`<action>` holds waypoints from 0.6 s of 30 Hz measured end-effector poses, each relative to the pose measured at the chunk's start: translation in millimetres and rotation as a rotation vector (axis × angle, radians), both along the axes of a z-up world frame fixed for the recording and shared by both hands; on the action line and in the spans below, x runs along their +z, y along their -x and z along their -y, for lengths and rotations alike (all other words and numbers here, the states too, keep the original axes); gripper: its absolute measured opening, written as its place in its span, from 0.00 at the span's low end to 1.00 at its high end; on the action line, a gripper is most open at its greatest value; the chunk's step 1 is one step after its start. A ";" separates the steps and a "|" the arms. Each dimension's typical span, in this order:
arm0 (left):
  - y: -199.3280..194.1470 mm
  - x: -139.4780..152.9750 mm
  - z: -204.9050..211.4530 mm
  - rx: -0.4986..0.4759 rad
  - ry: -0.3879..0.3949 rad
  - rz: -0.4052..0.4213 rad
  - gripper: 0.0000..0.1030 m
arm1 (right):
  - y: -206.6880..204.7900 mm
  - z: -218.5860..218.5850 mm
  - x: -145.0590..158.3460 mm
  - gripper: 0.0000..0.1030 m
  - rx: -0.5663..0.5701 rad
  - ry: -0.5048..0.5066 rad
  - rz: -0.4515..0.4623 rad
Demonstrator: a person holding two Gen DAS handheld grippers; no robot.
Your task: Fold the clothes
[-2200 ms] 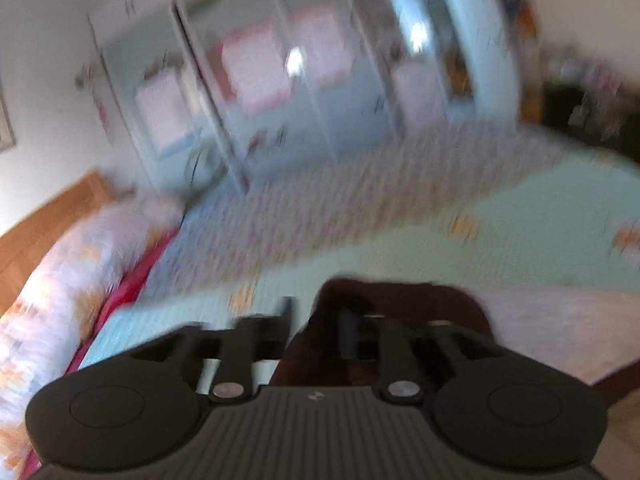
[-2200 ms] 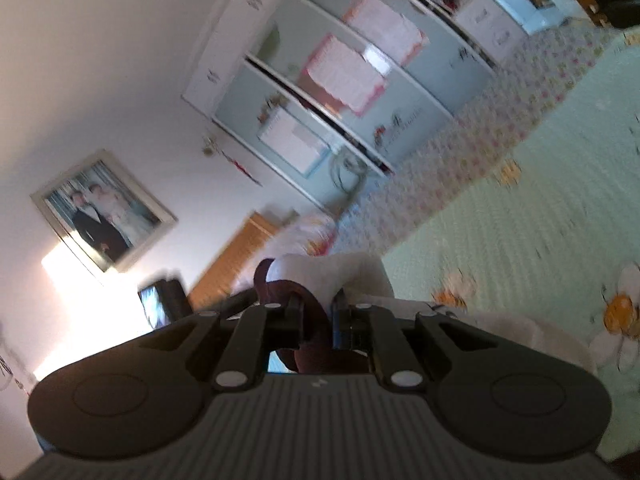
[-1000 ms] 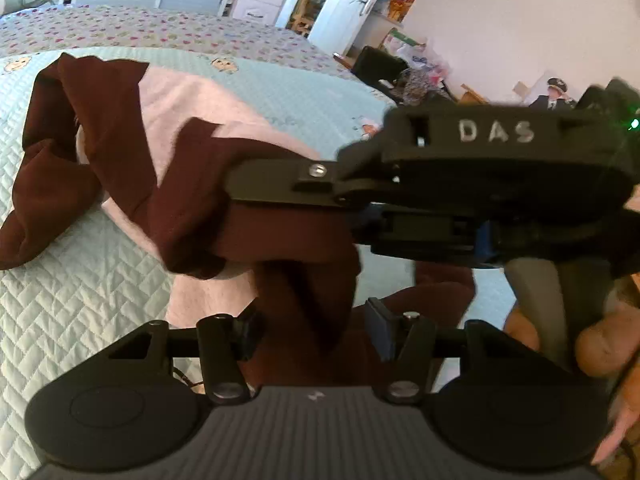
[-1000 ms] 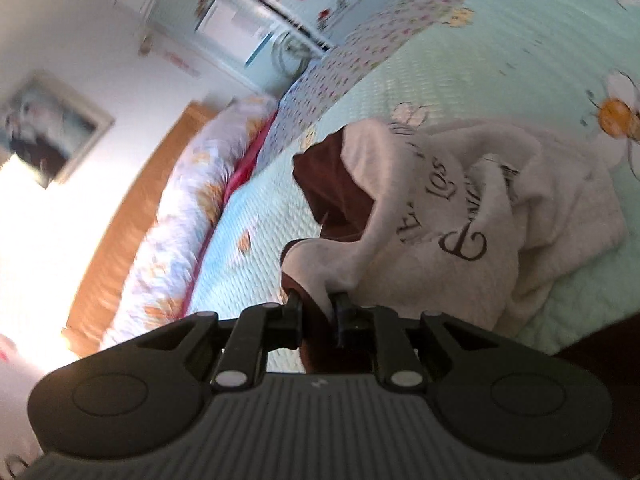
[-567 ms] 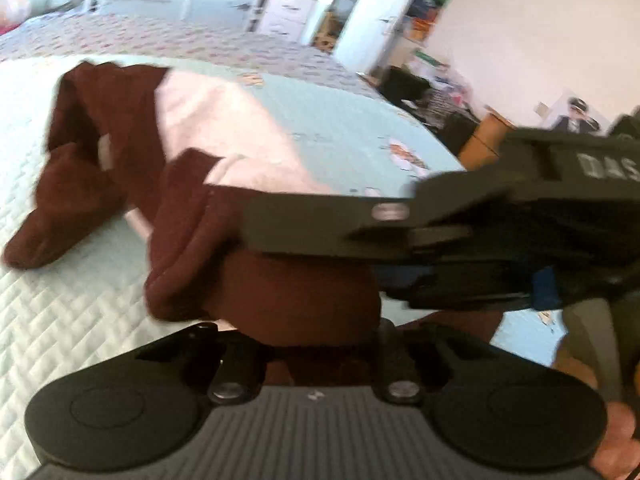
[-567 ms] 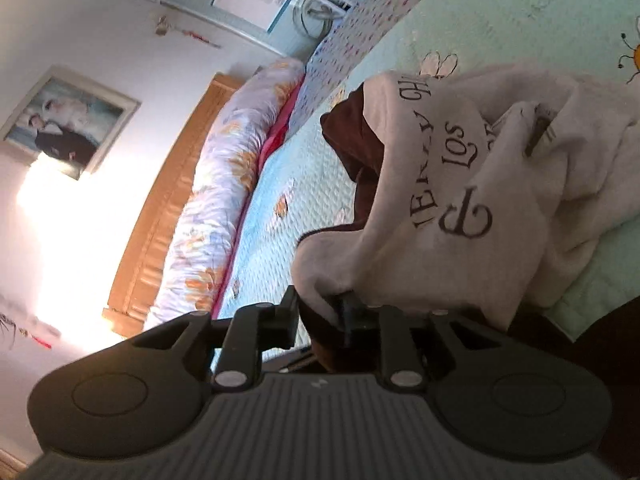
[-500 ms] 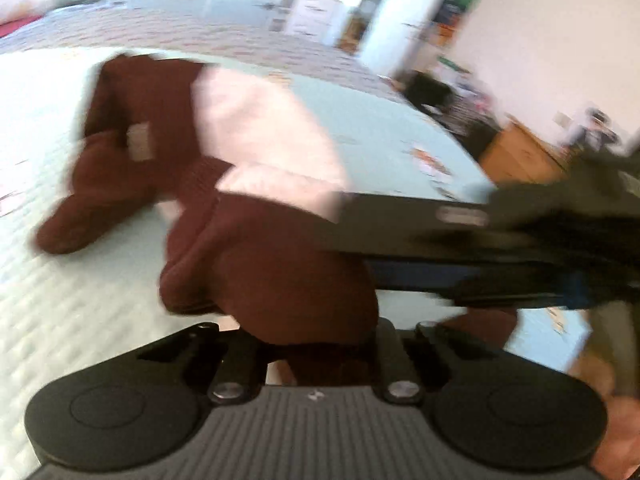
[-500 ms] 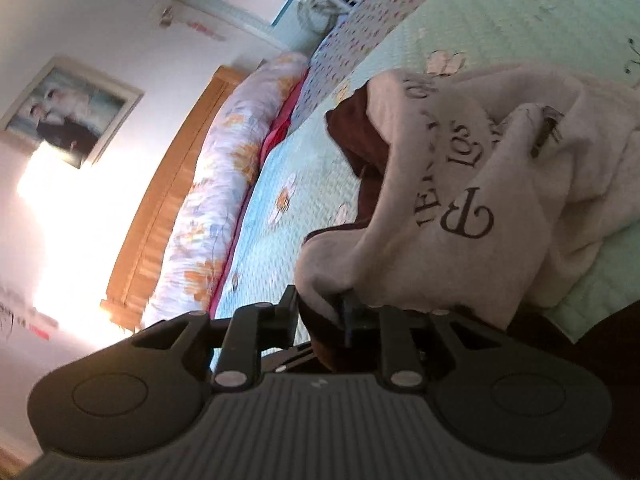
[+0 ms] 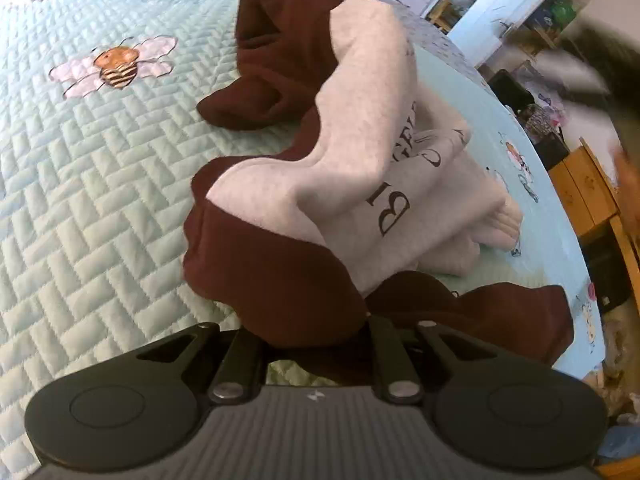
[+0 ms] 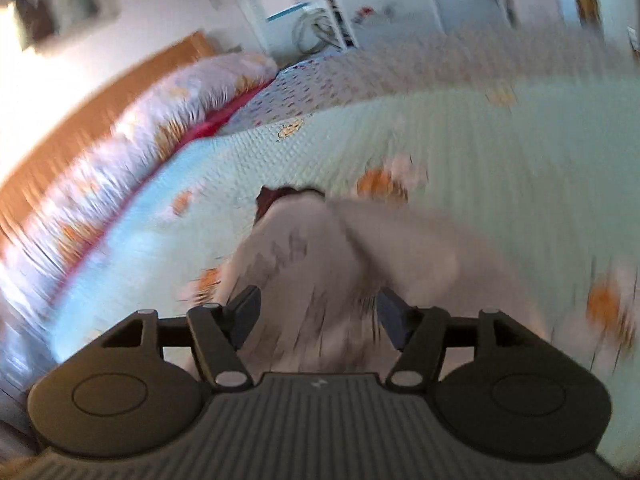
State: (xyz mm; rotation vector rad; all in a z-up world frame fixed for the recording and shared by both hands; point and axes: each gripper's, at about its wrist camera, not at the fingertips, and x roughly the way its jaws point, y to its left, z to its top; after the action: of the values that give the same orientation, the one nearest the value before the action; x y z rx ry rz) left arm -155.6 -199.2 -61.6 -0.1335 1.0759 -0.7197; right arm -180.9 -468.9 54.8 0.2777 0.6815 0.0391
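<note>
Jaws on your right gripper [image 10: 318,312] now stand wide apart with nothing between them; half a second ago they were pinched on the pale edge of the sweatshirt [image 9: 360,152]. That corner is let go, and the right view is smeared with motion, so read it loosely. Your left gripper [image 9: 316,332] has its fingers [image 9: 380,332] set fairly wide, with a maroon sleeve bunched between them; whether they actually clamp it, you cannot tell. The sweatshirt lies crumpled on the quilt [image 9: 100,168], grey lettered body heaped over maroon sleeves, directly ahead of the left jaws and touching them. In the right view it sits just beyond the open fingers. Judged from the heap, no fold is made yet; you likely need a fresh hold.
</note>
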 end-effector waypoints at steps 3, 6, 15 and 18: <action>-4.2 -0.1 0.1 -0.007 0.006 -0.005 0.12 | -61.3 -40.8 7.0 0.76 0.113 0.234 0.015; -4.3 -7.0 -2.9 -0.018 0.013 -0.017 0.12 | -122.1 -70.4 -11.5 0.80 0.181 0.407 -0.057; -13.3 -11.6 -8.8 0.013 -0.014 0.000 0.13 | -186.1 -72.9 -75.8 0.18 0.090 0.298 -0.231; -21.9 2.1 -8.0 0.073 -0.068 0.061 0.13 | -143.2 -51.9 -45.7 0.15 -0.023 0.177 -0.092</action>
State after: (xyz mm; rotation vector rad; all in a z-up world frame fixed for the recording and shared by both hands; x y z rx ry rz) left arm -133.7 -191.1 -59.5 -0.0910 1.0307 -0.6171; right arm -37.6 -417.0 9.1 0.1173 0.7685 -0.0562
